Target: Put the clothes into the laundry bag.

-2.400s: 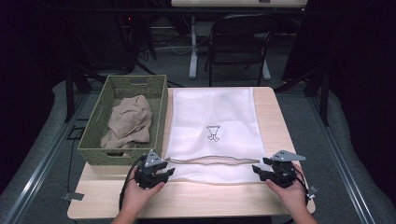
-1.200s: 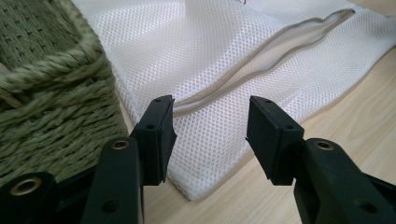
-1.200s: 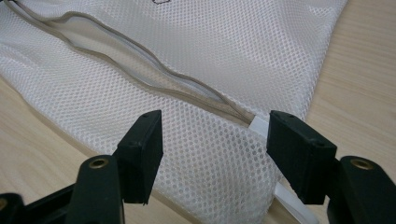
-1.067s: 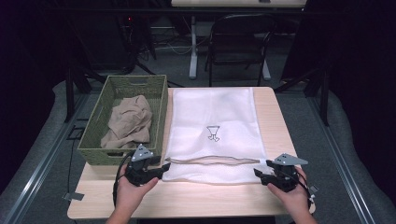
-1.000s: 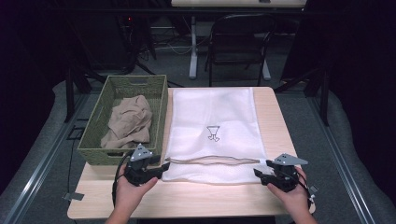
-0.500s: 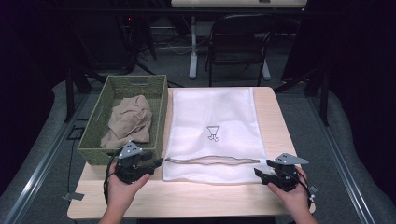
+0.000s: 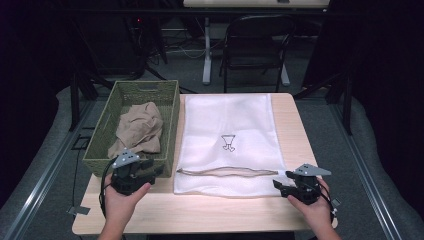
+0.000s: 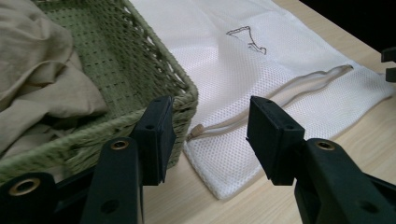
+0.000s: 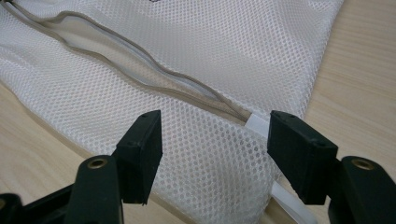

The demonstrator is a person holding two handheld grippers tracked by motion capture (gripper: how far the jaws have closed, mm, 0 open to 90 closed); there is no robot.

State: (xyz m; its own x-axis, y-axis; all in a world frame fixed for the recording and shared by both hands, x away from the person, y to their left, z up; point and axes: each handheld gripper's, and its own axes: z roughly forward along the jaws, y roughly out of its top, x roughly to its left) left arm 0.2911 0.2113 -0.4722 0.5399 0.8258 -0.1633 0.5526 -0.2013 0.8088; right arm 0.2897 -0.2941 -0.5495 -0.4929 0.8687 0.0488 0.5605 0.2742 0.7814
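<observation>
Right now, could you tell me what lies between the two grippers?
In the high view, the mesh bag's near edge spans between the left gripper and right gripper.

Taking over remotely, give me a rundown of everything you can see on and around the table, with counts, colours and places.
table: one, light wood, centre of the high view
basket: one, green woven, left part of the table
cloth: one, beige, crumpled inside the basket
mesh bag: one, white with a small dark emblem, flat beside the basket, its beige zipper partly open near the front edge
chair: one, dark, on the floor beyond the table
left hand-held gripper: one, black, open, by the basket's near corner
right hand-held gripper: one, black, open, over the bag's near right corner
hands: two, at the front edge
</observation>
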